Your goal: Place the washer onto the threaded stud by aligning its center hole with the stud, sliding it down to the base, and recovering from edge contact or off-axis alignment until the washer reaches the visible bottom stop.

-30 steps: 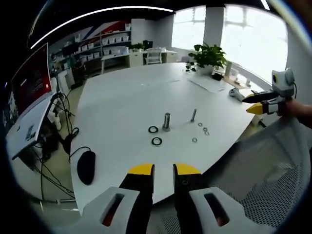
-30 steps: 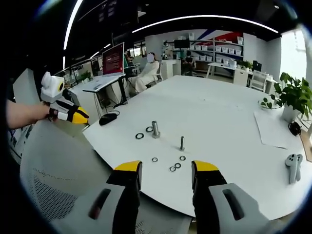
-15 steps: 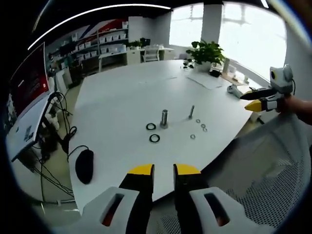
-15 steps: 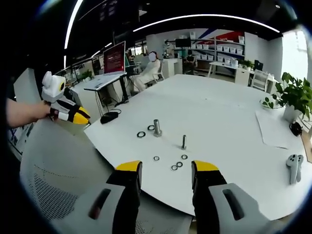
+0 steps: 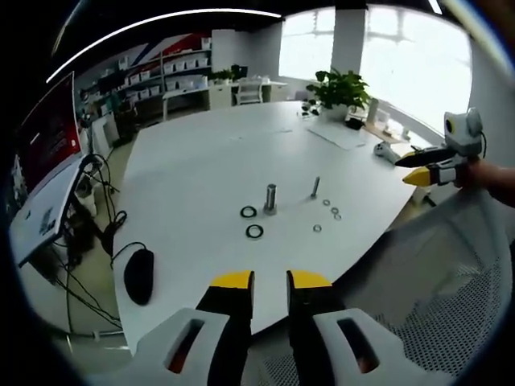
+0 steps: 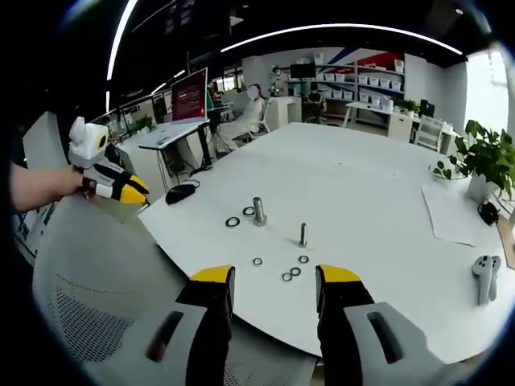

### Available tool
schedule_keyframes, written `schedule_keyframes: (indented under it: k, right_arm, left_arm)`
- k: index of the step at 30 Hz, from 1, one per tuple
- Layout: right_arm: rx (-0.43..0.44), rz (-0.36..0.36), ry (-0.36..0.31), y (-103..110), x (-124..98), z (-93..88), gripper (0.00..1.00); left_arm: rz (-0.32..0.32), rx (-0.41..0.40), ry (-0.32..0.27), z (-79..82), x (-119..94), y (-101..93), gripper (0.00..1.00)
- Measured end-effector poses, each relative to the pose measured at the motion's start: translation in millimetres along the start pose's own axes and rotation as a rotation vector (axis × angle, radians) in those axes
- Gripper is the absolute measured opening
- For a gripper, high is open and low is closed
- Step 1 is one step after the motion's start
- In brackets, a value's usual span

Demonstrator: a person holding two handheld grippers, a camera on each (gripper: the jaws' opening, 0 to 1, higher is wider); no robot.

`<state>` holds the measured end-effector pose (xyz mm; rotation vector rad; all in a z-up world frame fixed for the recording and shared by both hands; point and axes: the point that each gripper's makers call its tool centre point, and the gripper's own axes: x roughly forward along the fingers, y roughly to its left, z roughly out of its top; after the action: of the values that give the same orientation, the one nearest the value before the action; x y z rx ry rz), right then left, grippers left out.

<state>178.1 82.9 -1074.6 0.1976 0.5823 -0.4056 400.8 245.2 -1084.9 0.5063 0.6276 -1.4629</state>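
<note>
Four small washers [image 6: 286, 272] lie loose on the white table [image 6: 362, 185], scattered just beside the thin stud [image 6: 302, 234], which stands upright near the table's middle. In the left gripper view the same stud [image 5: 315, 187] rises with the small washers [image 5: 328, 214] on its near-right side. None of them sits on the stud; each lies flat on the tabletop, apart from its base. Beside the stud stands a thicker bolt [image 6: 258, 211], also upright, with two larger dark rings [image 6: 239, 217] lying next to it; in the left gripper view the bolt [image 5: 270, 198] has the rings [image 5: 251, 222] on its near-left side.

Well apart from the stud, the right gripper [image 6: 273, 277] hangs over a mesh chair back [image 6: 96, 289] at the table's edge, its yellow-tipped jaws spread wide and holding nothing. The left gripper [image 5: 269, 281] hovers off the table's edge too, jaws parted by a narrow gap, nothing between them.

Farther from the stud, a black mouse [image 5: 142, 275] rests near the table's rim, a controller [image 6: 485, 276] lies on the opposite side, and a potted plant [image 6: 479, 161] stands beyond it.
</note>
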Motion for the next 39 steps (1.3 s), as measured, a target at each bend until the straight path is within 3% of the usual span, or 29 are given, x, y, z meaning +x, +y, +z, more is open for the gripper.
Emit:
schedule_keyframes:
  k: [14,22,24,26,28,31,36,39]
  right_arm:
    - [0.003,0.009,-0.011,2.0,-1.6,1.4,0.43]
    - [0.013,0.01,-0.018,1.7,-1.9,3.8,0.43]
    - [0.024,0.015,-0.012,1.2,-0.9,2.3,0.43]
    - [0.022,0.012,-0.007,1.2,-1.6,1.0,0.43]
    - [0.023,0.017,-0.005,2.1,-1.2,0.4,0.43]
    - [0.015,0.019,-0.011,2.5,-2.1,1.2,0.43]
    - [0.025,0.009,-0.006,-0.1,-1.0,-0.5,0.43]
    - [0.023,0.002,-0.005,-1.5,-1.2,-0.4,0.42]
  left_arm:
    - [-0.011,-0.044,-0.018,2.0,-0.3,2.2,0.16]
    - [-0.035,-0.028,0.042,-4.4,4.0,-3.1,0.16]
    - [-0.054,-0.034,0.087,-7.0,7.4,-6.6,0.17]
    - [-0.023,0.029,0.067,0.1,6.1,-2.7,0.14]
    - [-0.029,0.026,0.071,0.8,7.3,-5.2,0.15]
    - [-0.057,0.009,0.126,-7.6,14.0,-5.1,0.18]
    - [-0.068,0.042,0.14,2.5,25.8,-5.8,0.19]
    - [-0.077,0.024,0.16,6.9,49.6,-1.1,0.2]
